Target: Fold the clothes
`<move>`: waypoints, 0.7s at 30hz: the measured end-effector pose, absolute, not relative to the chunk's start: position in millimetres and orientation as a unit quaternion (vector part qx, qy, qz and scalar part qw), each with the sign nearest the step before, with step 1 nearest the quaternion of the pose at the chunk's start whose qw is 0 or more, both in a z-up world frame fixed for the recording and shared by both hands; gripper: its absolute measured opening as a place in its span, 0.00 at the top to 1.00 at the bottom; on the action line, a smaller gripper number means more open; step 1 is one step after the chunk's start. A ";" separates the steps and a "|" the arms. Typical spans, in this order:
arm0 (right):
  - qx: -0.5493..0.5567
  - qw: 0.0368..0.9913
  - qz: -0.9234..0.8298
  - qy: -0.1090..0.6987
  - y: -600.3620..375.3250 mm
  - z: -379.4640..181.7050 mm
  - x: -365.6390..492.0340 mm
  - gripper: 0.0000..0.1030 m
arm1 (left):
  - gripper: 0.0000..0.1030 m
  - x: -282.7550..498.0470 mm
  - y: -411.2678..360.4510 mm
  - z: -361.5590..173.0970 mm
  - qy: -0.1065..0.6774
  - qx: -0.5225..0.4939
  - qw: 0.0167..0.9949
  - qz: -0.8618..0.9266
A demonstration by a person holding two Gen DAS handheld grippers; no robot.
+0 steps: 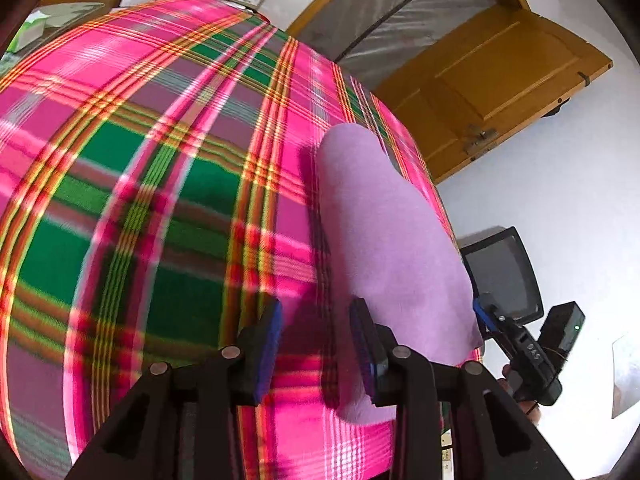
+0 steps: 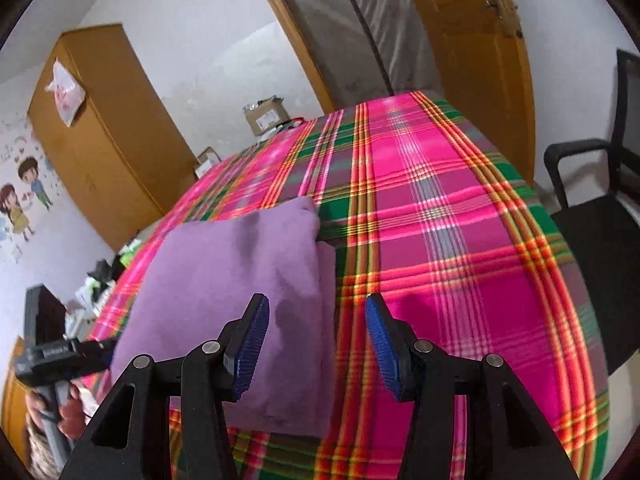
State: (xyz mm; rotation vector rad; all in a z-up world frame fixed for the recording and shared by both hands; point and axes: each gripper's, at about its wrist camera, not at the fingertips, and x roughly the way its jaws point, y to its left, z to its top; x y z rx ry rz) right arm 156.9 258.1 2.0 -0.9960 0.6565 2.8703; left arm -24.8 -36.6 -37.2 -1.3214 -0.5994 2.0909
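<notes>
Presently your left gripper [image 1: 316,344] and right gripper [image 2: 316,348] both stand released, grasping nothing; the soft purple garment [image 2: 240,292] lies folded, roughly rectangular, on the pink-green plaid bedcover [image 2: 440,240]

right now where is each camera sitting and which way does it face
Left wrist: on the left gripper, facing along the plaid bedspread toward the door; right gripper at the right edge.
Right wrist: on the right gripper, facing across the bed toward the wardrobe; left gripper and a hand lower left.
Shared: the folded purple cloth, bedspread, door.
</notes>
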 end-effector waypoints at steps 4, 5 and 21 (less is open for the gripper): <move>-0.337 -0.002 0.916 0.218 263.7 -5.0 146.0 0.48 | 0.66 -39.6 -35.8 -38.1 -0.243 -0.503 0.303 0.772; -0.341 -0.006 0.914 0.219 264.7 -5.9 143.7 0.48 | 0.66 -43.0 -35.3 -38.4 -0.246 -0.505 0.303 0.770; -0.379 -0.128 0.853 0.336 300.8 -37.2 104.0 0.42 | 0.66 -75.2 -32.1 -42.7 -0.287 -0.535 0.337 0.719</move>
